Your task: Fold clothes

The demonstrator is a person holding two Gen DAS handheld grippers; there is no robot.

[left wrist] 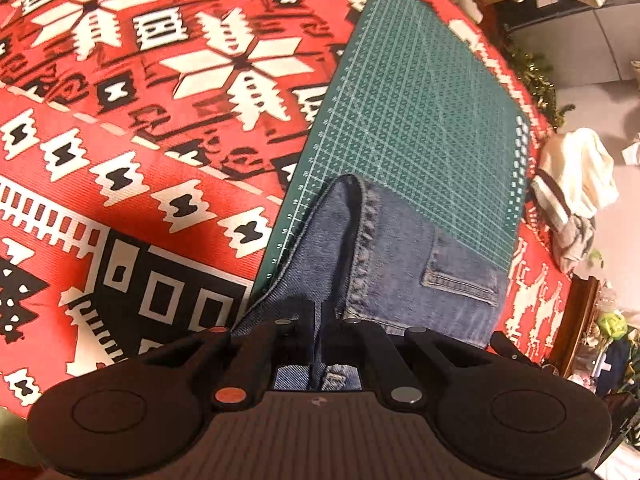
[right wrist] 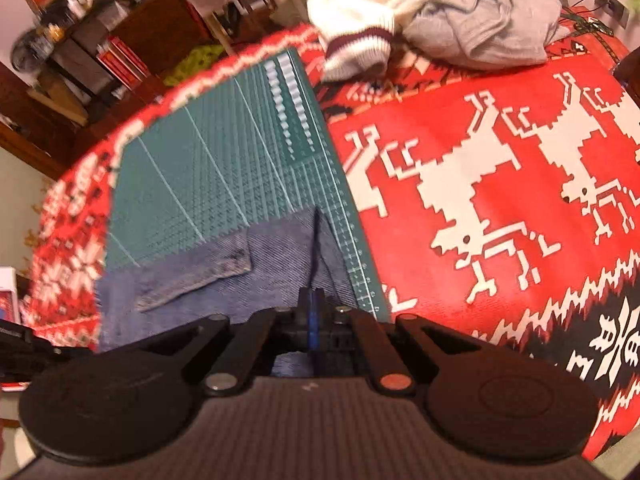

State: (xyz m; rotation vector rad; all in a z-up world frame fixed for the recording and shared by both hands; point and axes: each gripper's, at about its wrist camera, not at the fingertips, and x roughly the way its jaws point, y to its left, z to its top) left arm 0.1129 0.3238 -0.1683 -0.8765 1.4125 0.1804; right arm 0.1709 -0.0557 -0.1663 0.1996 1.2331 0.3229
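Left wrist: jeans blue denim, apparently folded.

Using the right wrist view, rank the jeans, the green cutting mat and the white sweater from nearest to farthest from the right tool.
1. Jeans: clamped in the right tool, directly ahead.
2. Green cutting mat: under the jeans, stretching forward and to the left.
3. White sweater: at the far table edge, beside a grey garment.
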